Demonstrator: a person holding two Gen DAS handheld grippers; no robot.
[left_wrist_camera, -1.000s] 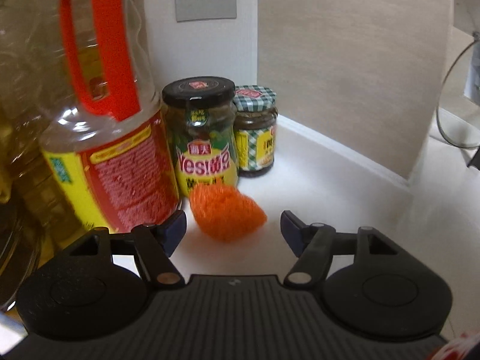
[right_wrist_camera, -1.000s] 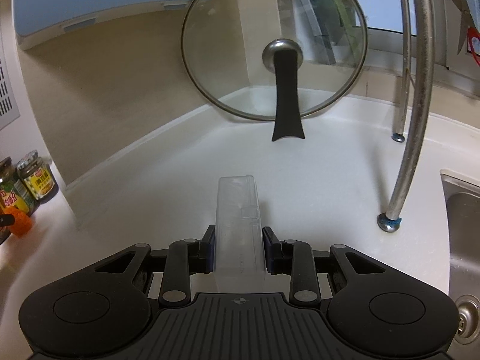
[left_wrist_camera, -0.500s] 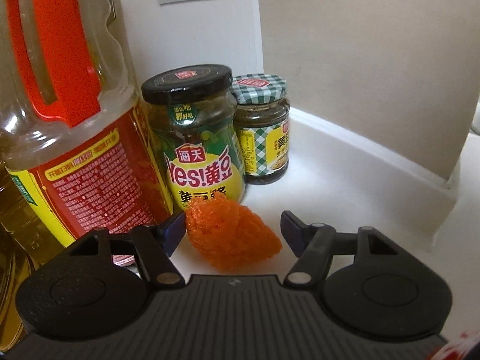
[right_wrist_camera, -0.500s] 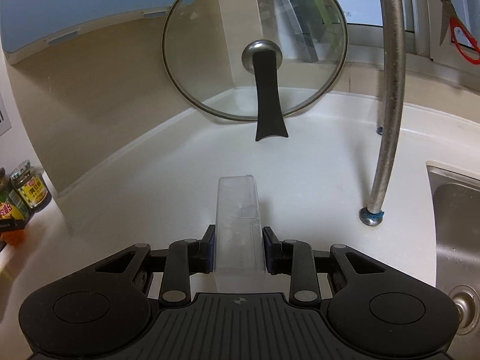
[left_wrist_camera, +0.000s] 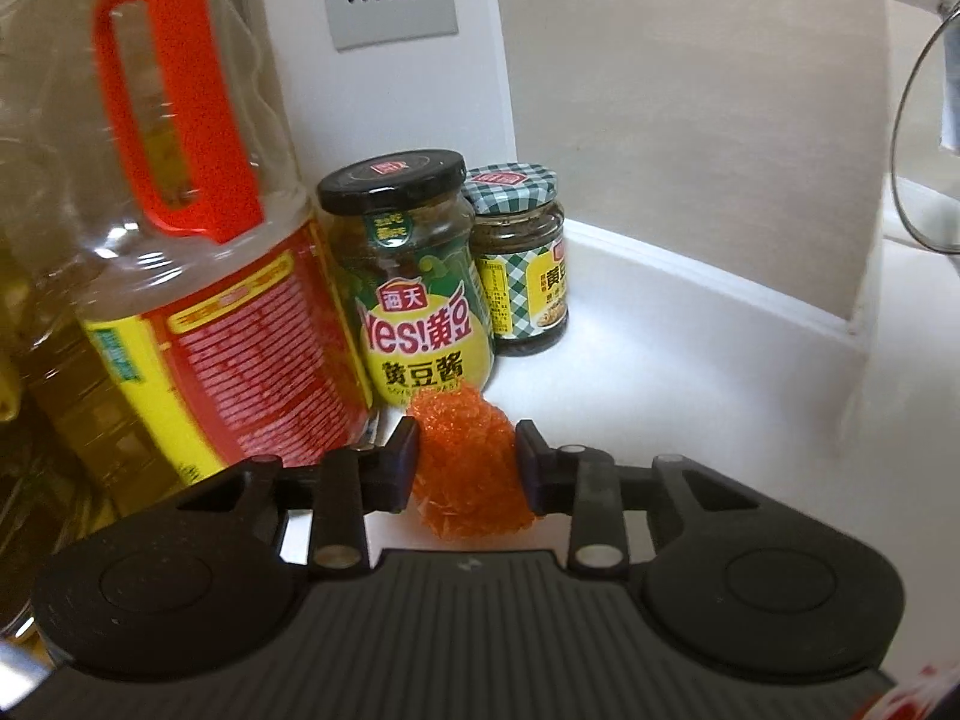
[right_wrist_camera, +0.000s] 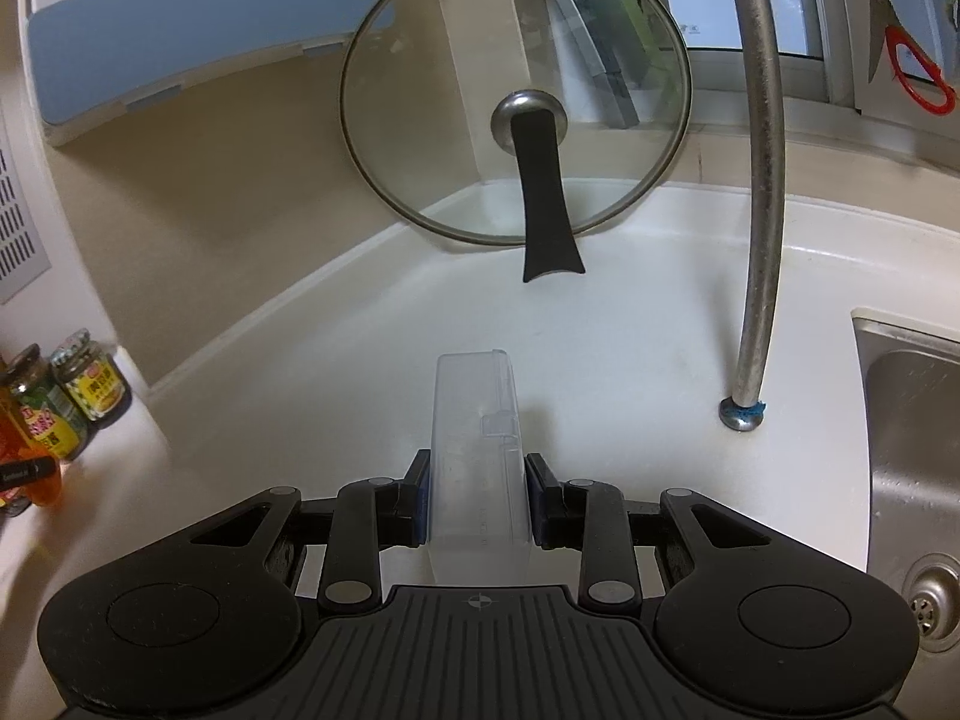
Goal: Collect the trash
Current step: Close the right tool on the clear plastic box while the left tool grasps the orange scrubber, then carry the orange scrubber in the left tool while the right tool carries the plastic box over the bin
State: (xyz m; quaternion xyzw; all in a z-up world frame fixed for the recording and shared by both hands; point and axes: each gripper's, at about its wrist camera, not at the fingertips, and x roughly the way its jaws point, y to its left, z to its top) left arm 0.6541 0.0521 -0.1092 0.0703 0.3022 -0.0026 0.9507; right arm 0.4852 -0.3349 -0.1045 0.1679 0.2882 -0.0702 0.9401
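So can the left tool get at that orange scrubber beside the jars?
Probably yes: the left tool has just been closing, its fingers now press the orange scrubber from both sides. The black-lidded jar stands just behind, not between.

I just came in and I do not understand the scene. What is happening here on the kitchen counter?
A person is collecting trash with a gripper in each hand. The left gripper has just been closing around an orange mesh ball, which sits between its fingers in front of the sauce jars and the oil bottle. The right gripper holds a clear plastic box above the white counter, near the sink.
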